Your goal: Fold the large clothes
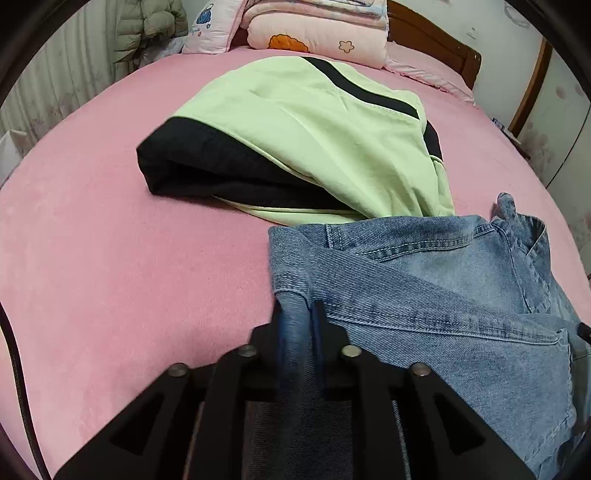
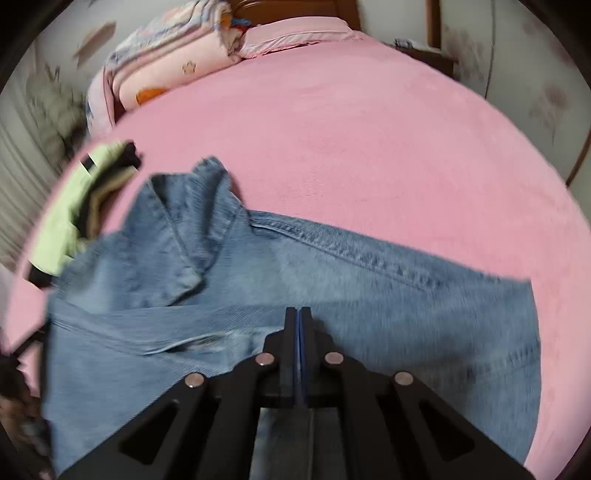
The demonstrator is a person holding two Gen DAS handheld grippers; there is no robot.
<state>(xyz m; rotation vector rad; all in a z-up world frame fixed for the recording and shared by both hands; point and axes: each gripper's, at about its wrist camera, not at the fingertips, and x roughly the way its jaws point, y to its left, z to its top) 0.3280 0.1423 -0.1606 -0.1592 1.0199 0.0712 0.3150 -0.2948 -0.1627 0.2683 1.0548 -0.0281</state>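
on a pink bed sheet point(image 1: 110, 258), the left gripper point(image 1: 297, 314) clamps a bunched fold of the denim garment point(image 1: 424, 280) – the right gripper point(image 2: 299, 314), jaws pressed together, sits on the same denim; ahead, a green-and-black jacket point(image 1: 314, 129), stacked pink quilts point(image 1: 317, 33) and a wooden headboard point(image 1: 436, 44).
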